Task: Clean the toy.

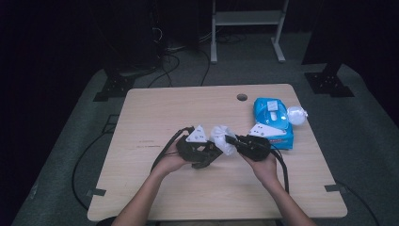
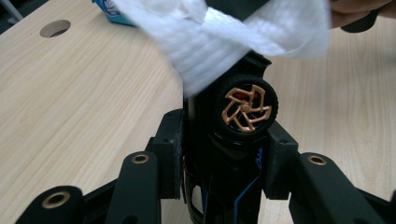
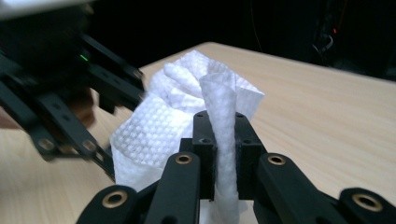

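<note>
In the left gripper view my left gripper (image 2: 224, 154) is shut on a black toy car (image 2: 243, 112) with a bronze-spoked wheel facing the camera. A white wipe (image 2: 224, 32) drapes over the car's far end. In the right gripper view my right gripper (image 3: 224, 140) is shut on that white wipe (image 3: 187, 112), a fold pinched between its jaws, with the left gripper's linkage just left of it. In the high view the left gripper (image 1: 200, 149) and right gripper (image 1: 244, 143) meet at mid-table with the wipe (image 1: 222, 137) between them.
A blue wipes pack (image 1: 273, 120) lies at the table's right, with a crumpled white wad (image 1: 296, 114) beside it. A round cable hole (image 1: 242, 97) sits near the far edge. Cables trail from both grippers. The wooden table (image 1: 155, 113) is bare on the left.
</note>
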